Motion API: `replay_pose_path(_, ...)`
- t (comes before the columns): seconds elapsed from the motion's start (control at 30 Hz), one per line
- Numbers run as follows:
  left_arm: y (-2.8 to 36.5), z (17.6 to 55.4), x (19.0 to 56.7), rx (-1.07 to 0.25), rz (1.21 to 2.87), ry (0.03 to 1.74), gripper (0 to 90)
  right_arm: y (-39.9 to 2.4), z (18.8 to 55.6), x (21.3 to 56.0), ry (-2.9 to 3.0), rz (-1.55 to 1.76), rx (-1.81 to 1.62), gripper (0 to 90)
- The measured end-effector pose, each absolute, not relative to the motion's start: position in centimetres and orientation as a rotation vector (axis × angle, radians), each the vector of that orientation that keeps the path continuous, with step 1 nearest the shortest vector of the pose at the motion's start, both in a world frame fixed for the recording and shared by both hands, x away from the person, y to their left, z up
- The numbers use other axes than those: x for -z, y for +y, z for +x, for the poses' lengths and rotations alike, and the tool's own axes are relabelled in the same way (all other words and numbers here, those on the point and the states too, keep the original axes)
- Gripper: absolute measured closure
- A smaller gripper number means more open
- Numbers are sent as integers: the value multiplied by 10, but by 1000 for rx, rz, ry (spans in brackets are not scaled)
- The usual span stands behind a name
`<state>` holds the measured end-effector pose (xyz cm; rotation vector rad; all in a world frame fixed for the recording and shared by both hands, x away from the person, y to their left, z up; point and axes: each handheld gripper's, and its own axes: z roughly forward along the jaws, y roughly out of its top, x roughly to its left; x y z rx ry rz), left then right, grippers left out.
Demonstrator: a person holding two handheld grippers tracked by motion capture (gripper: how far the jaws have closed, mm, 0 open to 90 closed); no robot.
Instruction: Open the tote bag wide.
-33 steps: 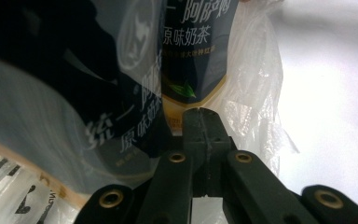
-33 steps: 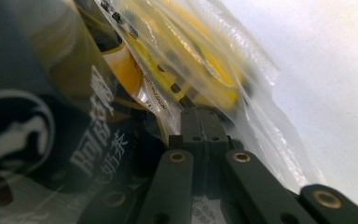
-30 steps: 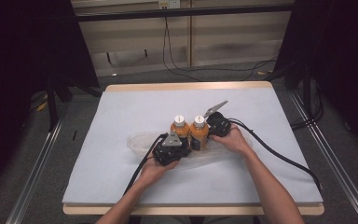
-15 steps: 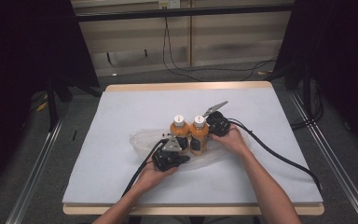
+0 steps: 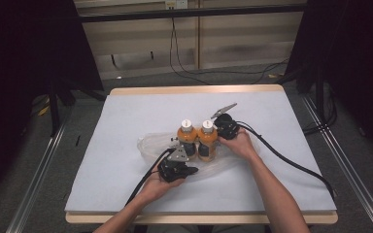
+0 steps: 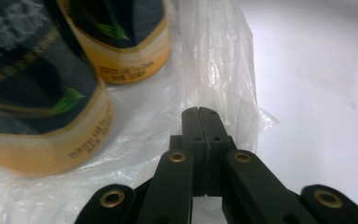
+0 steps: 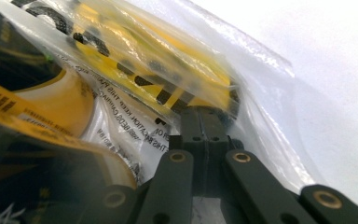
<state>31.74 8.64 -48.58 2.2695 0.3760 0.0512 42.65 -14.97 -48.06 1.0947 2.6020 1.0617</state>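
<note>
two orange bottles [image 5: 196,138] are standing upright mid-table inside a clear plastic bag [image 5: 150,145], so the bagging is looking nearly done, while the left gripper [image 5: 175,170] and right gripper [image 5: 226,127] are each pinching the bag's film with jaws closed.

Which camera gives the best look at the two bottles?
The high view: both bottles stand whole, caps up, on the plastic bag between the grippers. The left gripper view catches just their lower labels and bases. The right gripper view gives a blurred slice behind plastic.
</note>
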Motion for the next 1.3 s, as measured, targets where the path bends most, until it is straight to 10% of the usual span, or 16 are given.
replay_pose_path(1.3,98,305,481,75,2320,297,900,-137,461,477,2544,1193,-936,900)
